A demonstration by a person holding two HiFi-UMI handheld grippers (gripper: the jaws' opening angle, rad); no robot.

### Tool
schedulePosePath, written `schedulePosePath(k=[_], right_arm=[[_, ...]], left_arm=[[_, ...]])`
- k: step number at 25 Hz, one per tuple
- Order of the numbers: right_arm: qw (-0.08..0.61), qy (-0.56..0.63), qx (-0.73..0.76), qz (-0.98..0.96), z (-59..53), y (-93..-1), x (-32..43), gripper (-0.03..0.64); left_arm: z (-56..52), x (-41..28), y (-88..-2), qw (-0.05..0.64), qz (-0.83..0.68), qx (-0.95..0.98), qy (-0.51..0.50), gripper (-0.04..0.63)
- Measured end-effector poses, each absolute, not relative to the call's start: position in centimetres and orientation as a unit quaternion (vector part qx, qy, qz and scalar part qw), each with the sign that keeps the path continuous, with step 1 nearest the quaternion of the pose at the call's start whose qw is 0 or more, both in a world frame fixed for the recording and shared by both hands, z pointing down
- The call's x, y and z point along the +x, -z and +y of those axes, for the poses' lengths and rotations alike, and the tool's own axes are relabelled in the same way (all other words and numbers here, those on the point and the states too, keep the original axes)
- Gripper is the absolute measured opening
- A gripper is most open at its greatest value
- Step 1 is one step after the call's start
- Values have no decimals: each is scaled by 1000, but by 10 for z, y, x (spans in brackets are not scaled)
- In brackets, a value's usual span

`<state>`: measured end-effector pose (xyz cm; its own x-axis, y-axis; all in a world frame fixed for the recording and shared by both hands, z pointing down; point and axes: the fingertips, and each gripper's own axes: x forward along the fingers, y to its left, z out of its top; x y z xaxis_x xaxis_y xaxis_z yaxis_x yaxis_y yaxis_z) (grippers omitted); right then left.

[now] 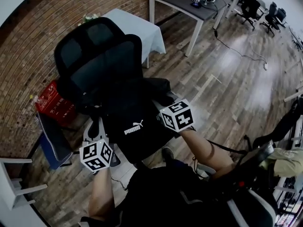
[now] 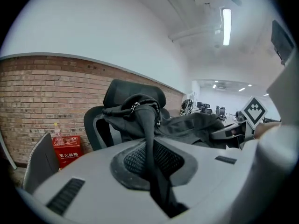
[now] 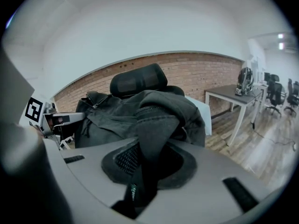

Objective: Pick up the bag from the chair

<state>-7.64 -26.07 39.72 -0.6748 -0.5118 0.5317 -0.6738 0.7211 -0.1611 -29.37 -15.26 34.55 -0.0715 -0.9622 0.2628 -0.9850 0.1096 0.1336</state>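
With fingers of your left gripper [image 2: 156, 181] and right gripper [image 3: 140, 181] clamped on its ends, the bag [image 1: 135, 126] hung lengthwise between them, before the chair [image 1: 102, 56] back.

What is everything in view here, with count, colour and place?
bag: one, black, in front of the chair back, between both grippers
office chair: one, black, by the brick wall
box: one, red, on the floor left of the chair
table: one, pale cloth, behind the chair
desk: one, dark grey top, further back
left hand-held gripper: one, grey, shut on a bag strap
right hand-held gripper: one, grey, shut on a bag strap
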Motion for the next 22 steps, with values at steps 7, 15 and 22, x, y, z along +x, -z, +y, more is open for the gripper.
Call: schedulePosePath(k=[7,15,22], right_arm=[[208,-138,337,-908,-261,-351,-73,87],[179,-115,342,-915,-264,-311,-73,87],[167,-91,343,-920,-261,-295,-71,87]], left_arm=[[-141,-285,-305,111,-725,680,-16,34],[-137,-284,-267,81,-720,689,11,34],[-131,-280,-254,58,-723,688,24,34]])
